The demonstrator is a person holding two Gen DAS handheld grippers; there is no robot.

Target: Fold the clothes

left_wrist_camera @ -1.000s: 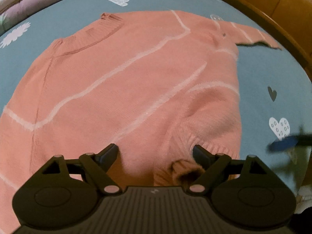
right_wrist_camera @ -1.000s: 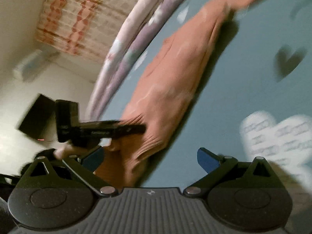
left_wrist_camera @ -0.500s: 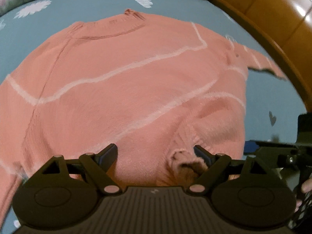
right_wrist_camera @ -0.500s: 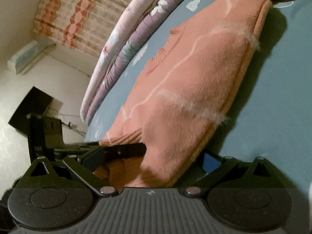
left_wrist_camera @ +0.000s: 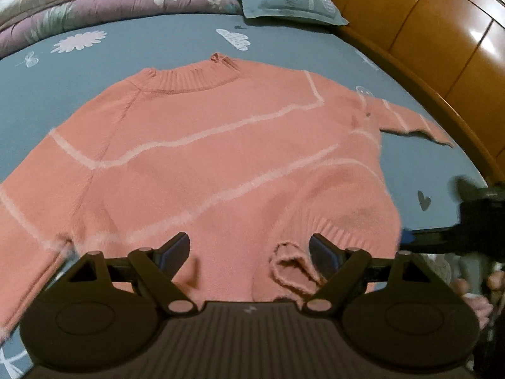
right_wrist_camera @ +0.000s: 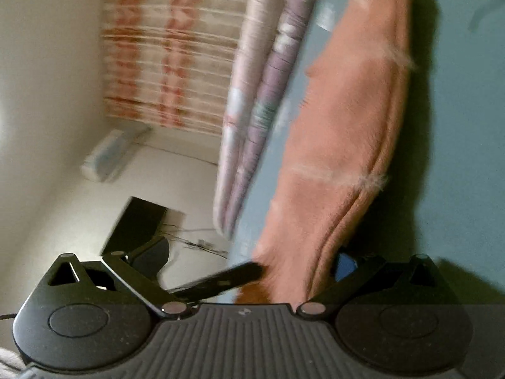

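Left gripper [left_wrist_camera: 249, 249]: fingers spread wide, nothing held. Between the fingers, close to the right one, a rolled sleeve cuff [left_wrist_camera: 288, 267] lying loose on the lower body of the pink sweater [left_wrist_camera: 205, 158]. Beyond the fingertips, sweater laid flat, front up, on the blue bedsheet [left_wrist_camera: 157, 36]; ribbed collar [left_wrist_camera: 189, 79] straight ahead and far; one sleeve [left_wrist_camera: 407, 120] stretched out far to the right of the right finger, toward the wooden bed frame [left_wrist_camera: 442, 63]. Folded quilts [left_wrist_camera: 94, 3] and a pillow [left_wrist_camera: 290, 0] past the collar.

Right gripper [right_wrist_camera: 249, 265]: fingers wide apart, sweater hem edge [right_wrist_camera: 315, 237] now standing between them near the right finger, not clamped. No grip confirmed. View blurred, so contact with the pads not determinable. Beyond the fingertips, sweater side edge running away along the sheet; left of the left finger, room floor and a dark box [right_wrist_camera: 135, 224].

Change noted over the last second: right gripper brought from clear of the garment to straddling its hem; left view drawn back, collar and quilts now in sight; left fingers unchanged, open.

Judgement: fold not yet begun. Both grippers set at the hem end; closing on the hem appears the next requirement. Loose cuff likely to bunch inside a fold if left.
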